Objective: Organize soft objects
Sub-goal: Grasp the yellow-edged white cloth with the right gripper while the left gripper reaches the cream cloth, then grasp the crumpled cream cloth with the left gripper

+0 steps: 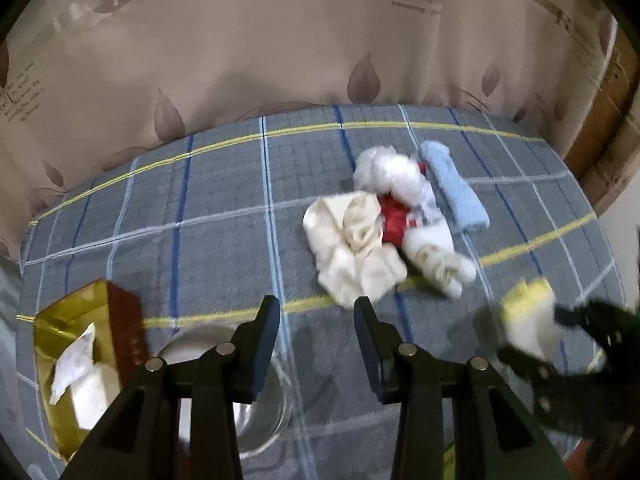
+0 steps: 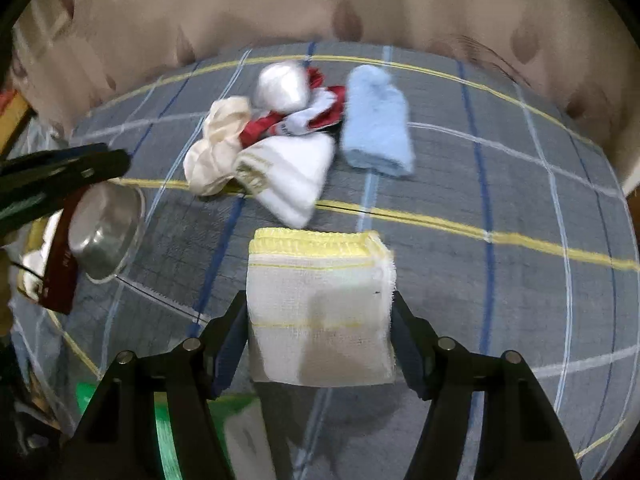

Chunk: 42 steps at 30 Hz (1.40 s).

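My right gripper (image 2: 318,304) is shut on a folded white cloth with a yellow edge (image 2: 316,268), held above the grey plaid surface (image 2: 500,168). In the left wrist view the same cloth (image 1: 528,316) shows at the right in that gripper. My left gripper (image 1: 318,312) is open with nothing between its fingers. Ahead of it lies a pile: a cream cloth (image 1: 352,252), a white fluffy piece (image 1: 392,172), a red-and-white sock (image 1: 394,220), white socks (image 2: 292,176) and a rolled light blue towel (image 1: 456,188).
A clear glass bowl (image 1: 264,412) sits under the left gripper's fingers. A gold and dark red box with white tissue (image 1: 76,360) stands at the left. A beige curtain (image 1: 280,40) hangs behind the surface. Something green (image 2: 164,432) lies below the right gripper.
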Available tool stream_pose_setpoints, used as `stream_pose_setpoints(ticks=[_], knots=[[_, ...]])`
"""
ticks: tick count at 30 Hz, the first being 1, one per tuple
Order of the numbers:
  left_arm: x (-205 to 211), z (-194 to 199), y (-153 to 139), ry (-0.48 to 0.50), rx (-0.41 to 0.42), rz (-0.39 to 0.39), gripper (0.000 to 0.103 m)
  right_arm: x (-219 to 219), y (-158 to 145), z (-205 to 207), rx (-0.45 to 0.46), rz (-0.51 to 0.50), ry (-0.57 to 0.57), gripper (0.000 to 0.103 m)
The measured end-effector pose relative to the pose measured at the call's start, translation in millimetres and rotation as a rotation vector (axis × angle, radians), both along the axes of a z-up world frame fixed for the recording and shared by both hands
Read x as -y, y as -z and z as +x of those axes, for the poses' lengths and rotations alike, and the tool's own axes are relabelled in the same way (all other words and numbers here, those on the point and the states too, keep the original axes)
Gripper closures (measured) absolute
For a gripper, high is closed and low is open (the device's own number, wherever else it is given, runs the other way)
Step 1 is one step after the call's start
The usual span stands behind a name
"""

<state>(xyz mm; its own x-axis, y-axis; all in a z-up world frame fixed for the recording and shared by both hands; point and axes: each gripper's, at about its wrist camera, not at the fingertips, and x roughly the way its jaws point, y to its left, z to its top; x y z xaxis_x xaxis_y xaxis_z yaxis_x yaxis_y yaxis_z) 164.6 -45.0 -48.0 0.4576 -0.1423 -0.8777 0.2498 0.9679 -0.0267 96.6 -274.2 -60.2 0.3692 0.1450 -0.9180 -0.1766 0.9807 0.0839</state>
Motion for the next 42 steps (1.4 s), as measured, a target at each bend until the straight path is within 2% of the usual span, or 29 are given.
stream_pose_setpoints(ticks=[5, 9, 20, 28, 29, 30, 33, 42], knots=[[8.5, 34.3, 4.8, -0.032, -0.060, -0.075, 0.064, 31.1, -6.4, -15.6, 0.020, 0.034, 0.066, 0.040], [16.4, 56.0, 13.9, -0.052, -0.096, -0.112, 0.064, 52.9, 2.1, -29.9, -0.005, 0.059, 0.112, 0.040], [33.6, 94.7, 57.0, -0.096, -0.185, -0.113, 0.064, 64.3, 27.3, -40.9, -0.039, 0.112, 0.148, 0.040], [37.4, 99.5, 74.5, -0.095, -0.182, -0.127, 0.064, 63.0, 32.3, -39.9, -0.039, 0.117, 0.139, 0.039], [37.2, 97.9, 75.0, -0.090, -0.178, -0.123, 0.067, 63.4, 32.5, -40.6, -0.038, 0.117, 0.138, 0.039], [36.8, 96.8, 75.1, -0.089, -0.178, -0.124, 0.082, 63.5, 33.1, -40.5, -0.039, 0.117, 0.135, 0.039], [34.3, 94.5, 73.5, -0.096, -0.185, -0.129, 0.093, 64.0, 33.4, -40.2, -0.037, 0.116, 0.132, 0.038], [26.5, 71.2, 42.4, -0.066, -0.125, -0.120, 0.094, 59.9, 35.2, -39.9, -0.030, 0.091, 0.130, 0.038]])
